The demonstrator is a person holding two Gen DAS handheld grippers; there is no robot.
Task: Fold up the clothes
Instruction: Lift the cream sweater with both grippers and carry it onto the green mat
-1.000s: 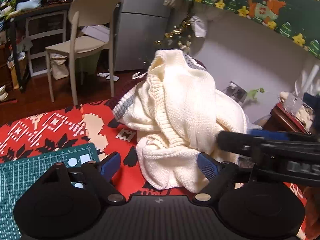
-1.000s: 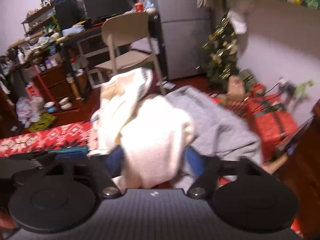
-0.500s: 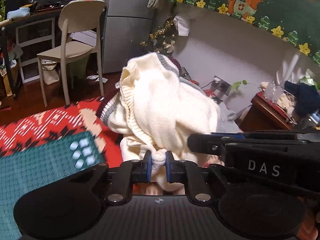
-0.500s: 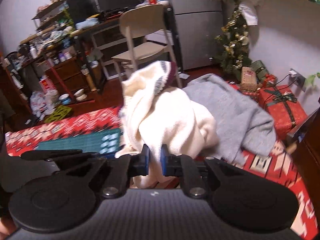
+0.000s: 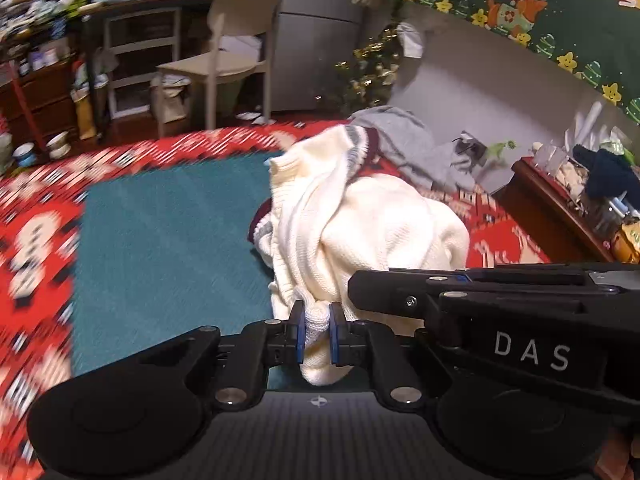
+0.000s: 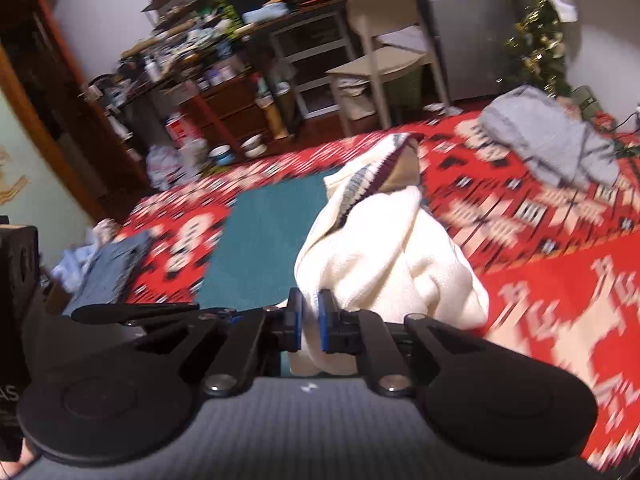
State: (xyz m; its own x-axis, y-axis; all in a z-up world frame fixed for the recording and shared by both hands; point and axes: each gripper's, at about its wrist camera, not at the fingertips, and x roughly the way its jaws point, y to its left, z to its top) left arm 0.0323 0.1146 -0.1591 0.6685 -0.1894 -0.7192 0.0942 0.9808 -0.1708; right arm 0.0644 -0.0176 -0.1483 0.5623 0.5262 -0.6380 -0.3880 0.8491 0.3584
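Left wrist view: we see the left hand-held gripper pinching a fold of the cream sweater between its blue pads. The sweater hangs bunched over the right edge of the teal mat, which lies on the red patterned cloth. The right hand-held gripper pinches another fold of the same sweater, just beside the left one. A grey garment lies at the far right, well apart. A beige chair stands far behind.
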